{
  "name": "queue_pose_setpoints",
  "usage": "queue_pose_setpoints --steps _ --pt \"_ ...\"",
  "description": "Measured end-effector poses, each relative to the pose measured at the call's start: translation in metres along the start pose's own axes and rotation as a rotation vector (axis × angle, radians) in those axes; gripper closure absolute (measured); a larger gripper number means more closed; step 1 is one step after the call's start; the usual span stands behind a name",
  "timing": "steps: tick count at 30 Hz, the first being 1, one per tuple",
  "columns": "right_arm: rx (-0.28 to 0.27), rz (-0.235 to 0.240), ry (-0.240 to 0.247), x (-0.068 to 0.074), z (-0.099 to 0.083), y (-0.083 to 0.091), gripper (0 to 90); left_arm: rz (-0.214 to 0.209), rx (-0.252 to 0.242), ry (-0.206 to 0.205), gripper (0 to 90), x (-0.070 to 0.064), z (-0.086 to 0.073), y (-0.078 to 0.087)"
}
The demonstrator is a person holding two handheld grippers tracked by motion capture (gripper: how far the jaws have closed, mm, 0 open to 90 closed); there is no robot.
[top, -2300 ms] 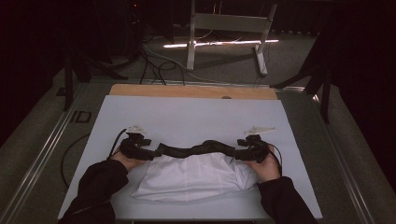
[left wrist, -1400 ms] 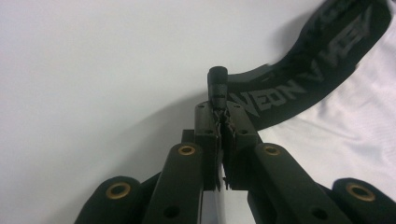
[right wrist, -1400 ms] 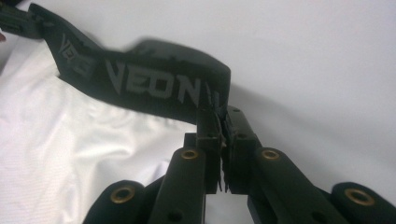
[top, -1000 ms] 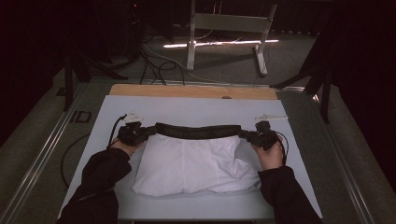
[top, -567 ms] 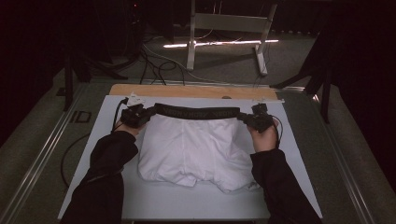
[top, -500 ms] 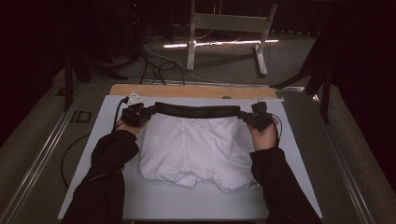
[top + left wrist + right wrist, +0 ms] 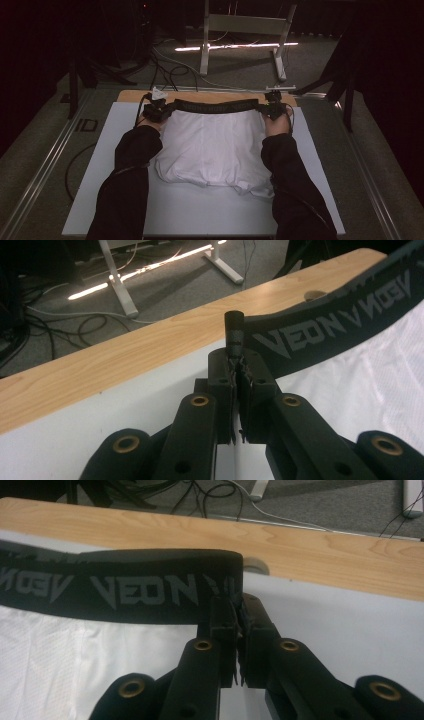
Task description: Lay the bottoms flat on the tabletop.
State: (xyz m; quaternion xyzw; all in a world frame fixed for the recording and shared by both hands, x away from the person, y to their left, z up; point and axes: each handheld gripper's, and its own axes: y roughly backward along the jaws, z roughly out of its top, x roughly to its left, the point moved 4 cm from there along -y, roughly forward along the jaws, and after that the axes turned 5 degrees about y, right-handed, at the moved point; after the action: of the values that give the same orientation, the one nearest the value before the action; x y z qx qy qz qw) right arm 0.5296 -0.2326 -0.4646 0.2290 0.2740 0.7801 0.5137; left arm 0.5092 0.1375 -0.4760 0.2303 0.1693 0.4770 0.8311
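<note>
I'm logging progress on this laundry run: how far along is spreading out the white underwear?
Done: the white garment lies spread on the white mat, its black waistband pulled taut near the wooden edge. In hand: the left gripper and right gripper each pinch one waistband end, jaws closed. Left: the lower hem looks rumpled at bottom right, so smoothing, then letting go, probably remain.

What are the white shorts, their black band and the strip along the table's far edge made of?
The white shorts look like soft knitted cloth, probably cotton: matte, creased, with a fine mesh texture. The black band seems to be woven elastic, smooth and stiff, with grey lettering. The far strip looks like pale wood or a wood-look laminate, showing grain lines.
</note>
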Motion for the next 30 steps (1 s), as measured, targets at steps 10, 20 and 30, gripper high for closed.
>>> queue_pose_setpoints --steps 10,20,30 --pt "0.026 -0.034 -0.077 -0.02 0.015 -0.03 75.6 0.048 0.06 0.056 79.2 0.007 0.012 -0.032" --pt "0.022 -0.008 -0.07 -0.017 0.012 -0.039 25.8 0.016 0.125 0.102 12.3 0.006 -0.002 -0.039" --pt "0.017 0.068 0.009 0.003 0.0 -0.033 15.0 -0.06 0.102 0.091 4.8 -0.006 -0.003 -0.022"
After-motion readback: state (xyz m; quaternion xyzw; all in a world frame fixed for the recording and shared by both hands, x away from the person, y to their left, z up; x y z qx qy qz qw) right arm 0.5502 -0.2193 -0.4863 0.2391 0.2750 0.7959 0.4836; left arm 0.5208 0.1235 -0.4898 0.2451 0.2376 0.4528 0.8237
